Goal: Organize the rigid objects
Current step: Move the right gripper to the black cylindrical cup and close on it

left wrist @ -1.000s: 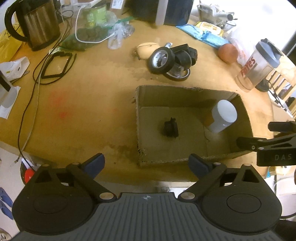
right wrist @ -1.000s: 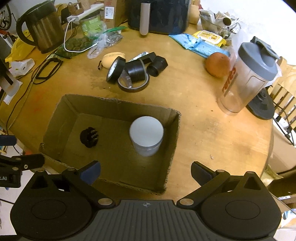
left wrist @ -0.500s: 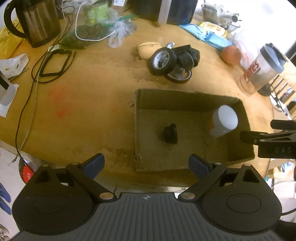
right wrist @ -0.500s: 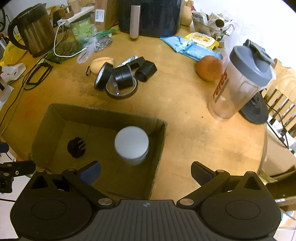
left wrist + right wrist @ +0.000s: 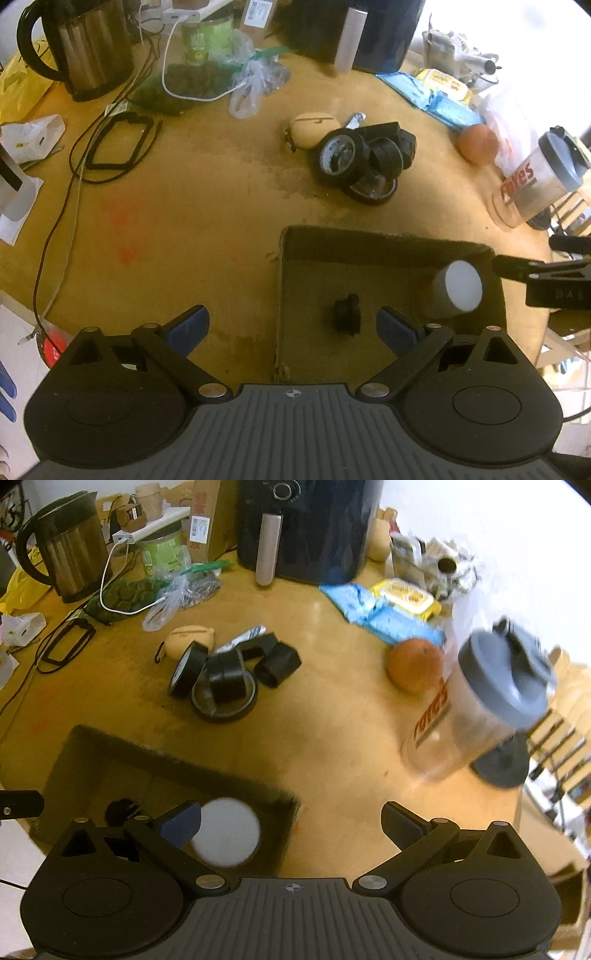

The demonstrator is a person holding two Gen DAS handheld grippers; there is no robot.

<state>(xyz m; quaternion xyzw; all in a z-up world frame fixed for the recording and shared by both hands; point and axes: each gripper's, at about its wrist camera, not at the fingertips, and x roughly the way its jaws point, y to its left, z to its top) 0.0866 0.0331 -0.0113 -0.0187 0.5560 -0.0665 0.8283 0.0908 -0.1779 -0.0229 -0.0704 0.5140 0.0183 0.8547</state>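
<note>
While both hand-held grippers [image 5: 291, 326] [image 5: 290, 821] gape empty, the cardboard box [image 5: 388, 251] holds a white cup [image 5: 458, 290] and a black part [image 5: 347, 314].

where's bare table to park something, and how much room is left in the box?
Bare table: the wide stretch between the black cable loop, the tape-roll pile and the cardboard box. Also between that pile and the shaker bottle. Box floor is free between the small black part and the white cup. The back edge by the kettle is crowded.
</note>
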